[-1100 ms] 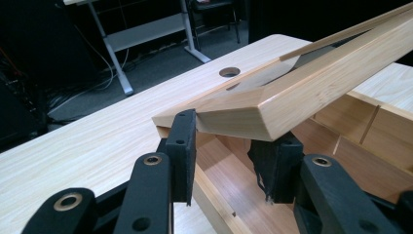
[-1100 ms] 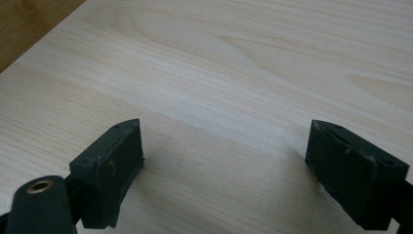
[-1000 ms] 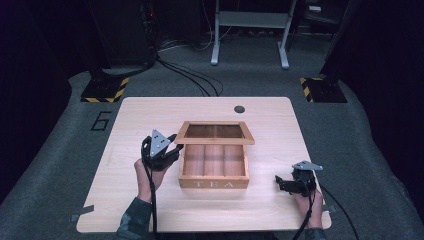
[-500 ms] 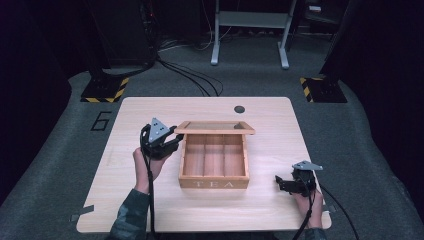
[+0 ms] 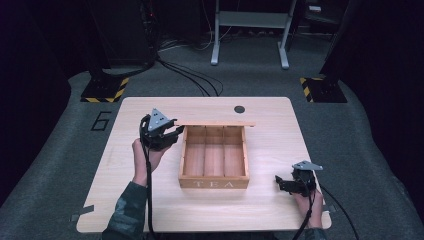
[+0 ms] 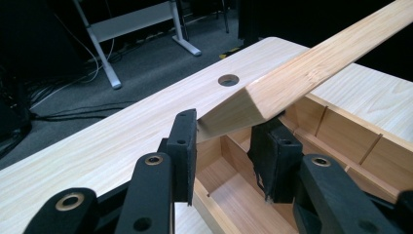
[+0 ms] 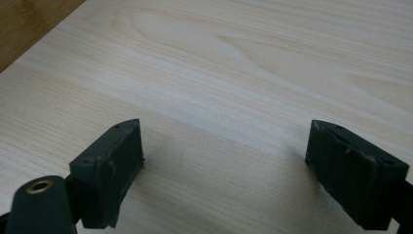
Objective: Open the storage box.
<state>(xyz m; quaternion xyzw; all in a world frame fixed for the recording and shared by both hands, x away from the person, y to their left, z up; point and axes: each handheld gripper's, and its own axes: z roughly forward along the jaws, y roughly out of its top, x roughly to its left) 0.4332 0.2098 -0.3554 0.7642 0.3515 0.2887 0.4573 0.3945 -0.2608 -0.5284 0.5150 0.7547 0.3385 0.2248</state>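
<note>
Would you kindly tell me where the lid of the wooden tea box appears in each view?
High view: the lid appears edge-on along the box's far side, its left corner in the left tool.
Left gripper view: the lid runs from centre to the upper right, its corner clamped between the jaws.
Right gripper view: not in it.
Shared landmark: the round hole in the table.

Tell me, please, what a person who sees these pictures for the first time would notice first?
The eye goes first to the wooden tea box in the middle of the table, its lid raised at the far side. The left gripper is shut on the lid's left corner, and the three compartments look empty. The right gripper rests open near the table's front right corner, apart from the box.
</note>
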